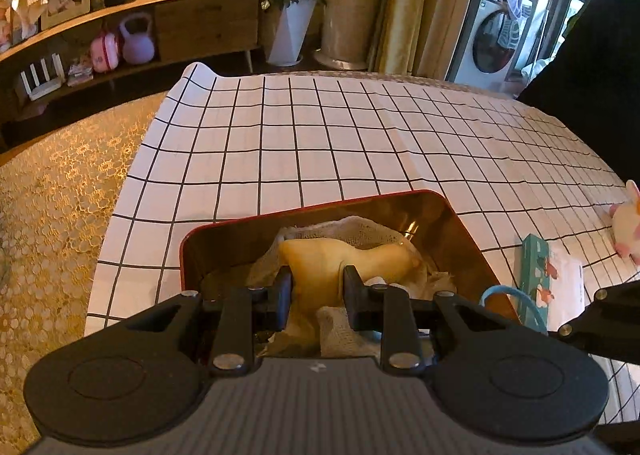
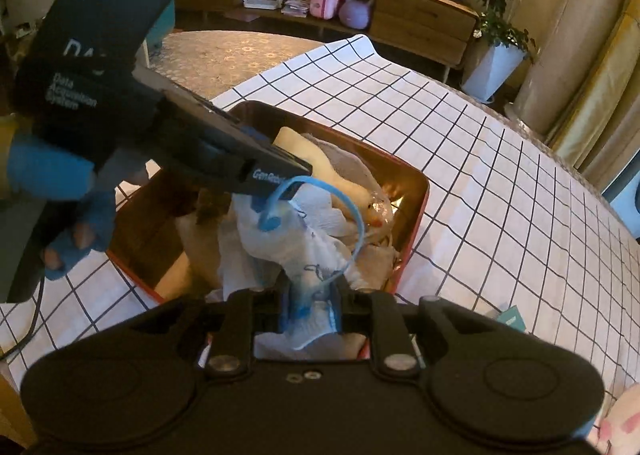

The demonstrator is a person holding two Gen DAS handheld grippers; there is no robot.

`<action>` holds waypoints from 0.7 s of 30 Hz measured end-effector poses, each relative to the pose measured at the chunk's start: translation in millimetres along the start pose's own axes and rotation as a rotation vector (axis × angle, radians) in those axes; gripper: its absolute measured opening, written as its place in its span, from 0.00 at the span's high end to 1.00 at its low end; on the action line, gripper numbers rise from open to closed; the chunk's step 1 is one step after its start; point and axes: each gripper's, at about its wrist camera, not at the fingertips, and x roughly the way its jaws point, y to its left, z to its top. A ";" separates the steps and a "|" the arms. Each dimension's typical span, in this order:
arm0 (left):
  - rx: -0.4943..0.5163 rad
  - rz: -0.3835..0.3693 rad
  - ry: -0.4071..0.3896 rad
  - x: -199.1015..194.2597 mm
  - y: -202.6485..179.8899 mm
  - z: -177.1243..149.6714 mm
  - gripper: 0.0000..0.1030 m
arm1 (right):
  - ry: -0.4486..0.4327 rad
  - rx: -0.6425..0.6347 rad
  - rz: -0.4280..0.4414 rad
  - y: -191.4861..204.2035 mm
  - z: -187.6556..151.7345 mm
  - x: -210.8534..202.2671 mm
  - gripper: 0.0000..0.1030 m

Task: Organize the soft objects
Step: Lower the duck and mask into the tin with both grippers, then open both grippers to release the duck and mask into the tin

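Observation:
A red metal tin point(image 1: 456, 215) sits on the checked tablecloth and holds soft things. My left gripper point(image 1: 317, 289) is over the tin, its fingers closed against a yellow plush duck point(image 1: 320, 255) that lies on beige mesh cloth point(image 1: 360, 227). In the right wrist view my right gripper point(image 2: 310, 301) is shut on a white cloth with blue trim and a blue loop point(image 2: 296, 231), held over the tin point(image 2: 420, 183). The duck point(image 2: 340, 179) lies behind it, partly hidden by the left gripper's body point(image 2: 224, 151).
A teal and white tissue pack point(image 1: 552, 279) lies right of the tin. A white and pink plush toy point(image 1: 628, 223) sits at the table's right edge. The checked tablecloth point(image 1: 320, 135) stretches beyond the tin. A wooden sideboard point(image 1: 200, 23) and a potted plant point(image 1: 288, 15) stand behind.

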 end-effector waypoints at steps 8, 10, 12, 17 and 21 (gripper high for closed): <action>-0.028 0.012 -0.019 -13.6 1.5 3.1 0.47 | 0.005 0.012 -0.001 -0.8 0.6 -8.2 0.70; -0.032 0.012 -0.033 -20.3 1.0 3.5 0.41 | 0.002 0.019 -0.005 -2.6 -0.6 -11.8 0.67; -0.024 0.016 -0.041 -25.1 0.6 4.7 0.41 | -0.006 0.032 -0.007 -5.1 -1.6 -16.4 0.64; -0.007 0.024 -0.062 -42.1 -3.0 4.7 0.40 | -0.031 0.052 -0.006 -9.5 -3.8 -30.2 0.57; 0.008 0.027 -0.078 -56.8 -5.6 4.0 0.31 | -0.055 0.064 -0.006 -10.3 -7.5 -46.1 0.48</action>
